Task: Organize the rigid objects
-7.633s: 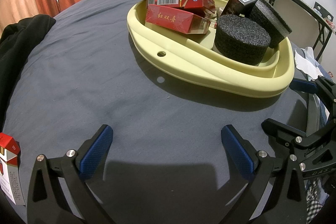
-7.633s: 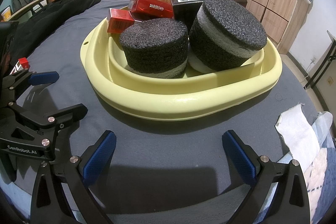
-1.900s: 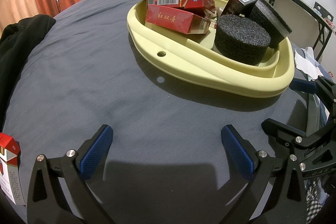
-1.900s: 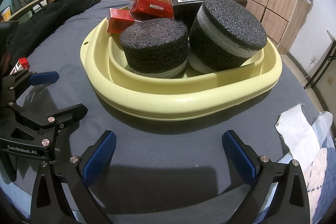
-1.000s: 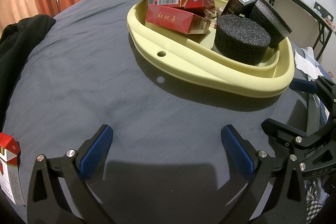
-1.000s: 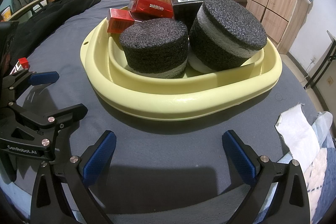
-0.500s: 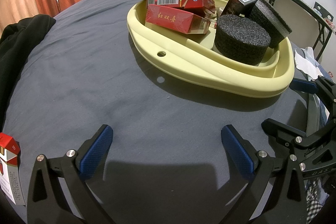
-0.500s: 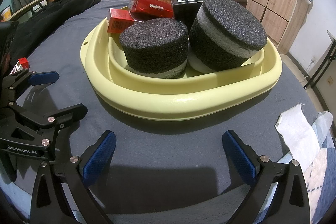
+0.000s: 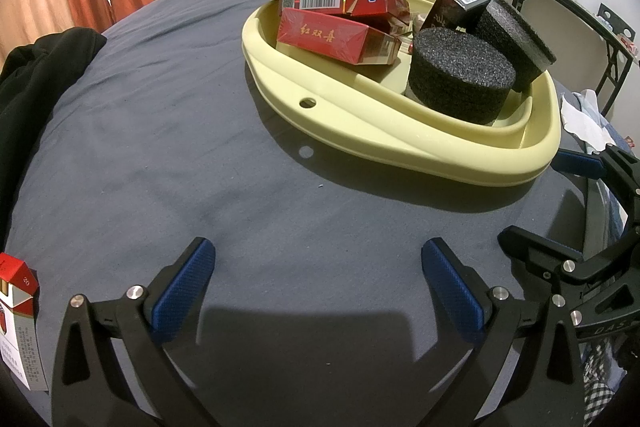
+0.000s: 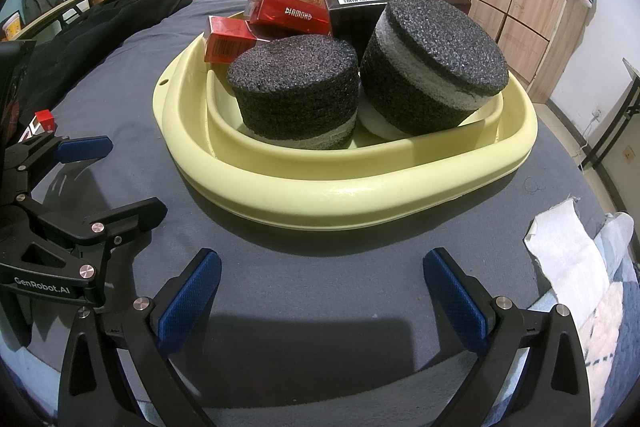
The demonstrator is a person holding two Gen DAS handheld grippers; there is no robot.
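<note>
A pale yellow tray (image 9: 400,131) (image 10: 340,183) sits on the dark grey bed cover. It holds several red cigarette boxes (image 9: 336,35) (image 10: 288,13), a dark box (image 9: 460,7) (image 10: 360,11) and two black foam cylinders (image 9: 460,75) (image 10: 296,87), the farther one tilted (image 9: 516,43) (image 10: 436,63). My left gripper (image 9: 318,283) is open and empty, near the tray. My right gripper (image 10: 320,291) is open and empty in front of the tray. A red and white cigarette pack (image 9: 18,319) stands at the left edge of the left wrist view.
Black clothing (image 9: 36,75) (image 10: 120,7) lies on the bed to the left. White cloth (image 10: 568,255) (image 9: 584,119) lies at the right bed edge. Curtains and wooden wardrobes stand behind. Each gripper shows in the other's view: right gripper (image 9: 580,227), left gripper (image 10: 72,183).
</note>
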